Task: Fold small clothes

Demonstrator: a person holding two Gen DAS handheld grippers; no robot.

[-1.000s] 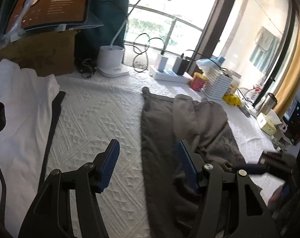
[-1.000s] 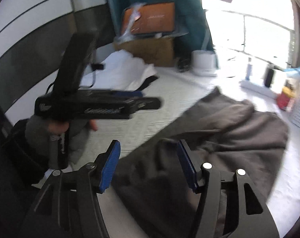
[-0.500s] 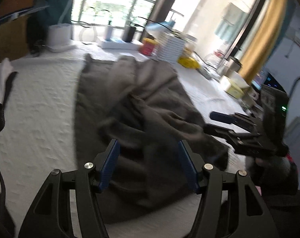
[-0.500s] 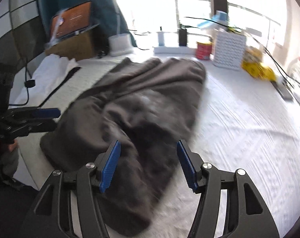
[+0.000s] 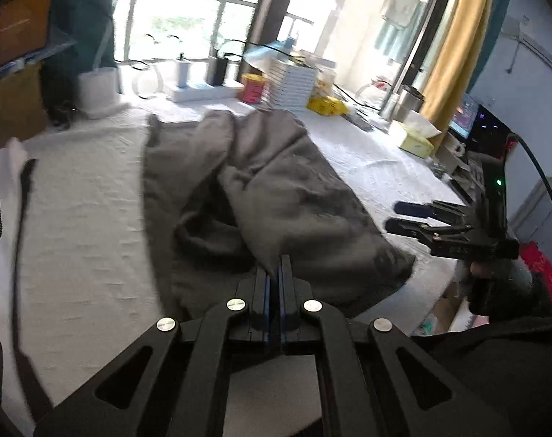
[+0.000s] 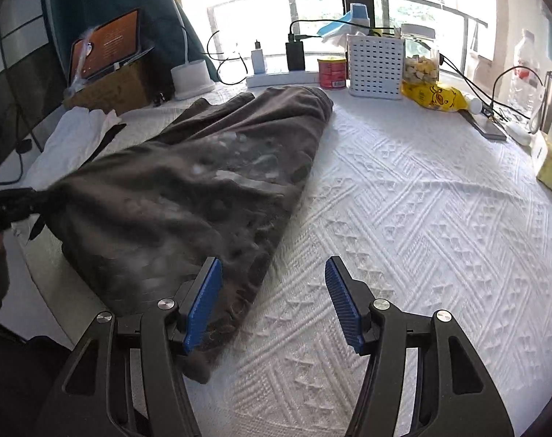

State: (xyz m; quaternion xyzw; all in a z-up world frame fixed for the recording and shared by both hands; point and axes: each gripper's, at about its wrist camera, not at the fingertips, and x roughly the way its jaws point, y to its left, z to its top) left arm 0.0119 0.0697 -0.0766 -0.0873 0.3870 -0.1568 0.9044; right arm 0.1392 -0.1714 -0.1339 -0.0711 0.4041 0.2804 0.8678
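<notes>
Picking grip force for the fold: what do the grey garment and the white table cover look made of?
Grey garment: soft matte knit, probably cotton jersey or fleece; it slumps in loose, rounded folds, with a faded print on it. White table cover: thick woven or quilted fabric, matte, with raised diamond and zigzag patterning; the fibre cannot be told.

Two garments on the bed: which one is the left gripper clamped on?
The dark grey garment; the left gripper is shut on its near corner, pulling it taut. The white garment lies untouched behind it, by the cardboard box.

Garment (image 6: 188, 189): dark grey-brown, faded pale print. Bedcover (image 6: 421, 218): white, raised diamond pattern. Gripper pads (image 6: 203, 302): blue. Curtain (image 5: 454, 36): mustard yellow. Tin (image 6: 332, 73): red.
</notes>
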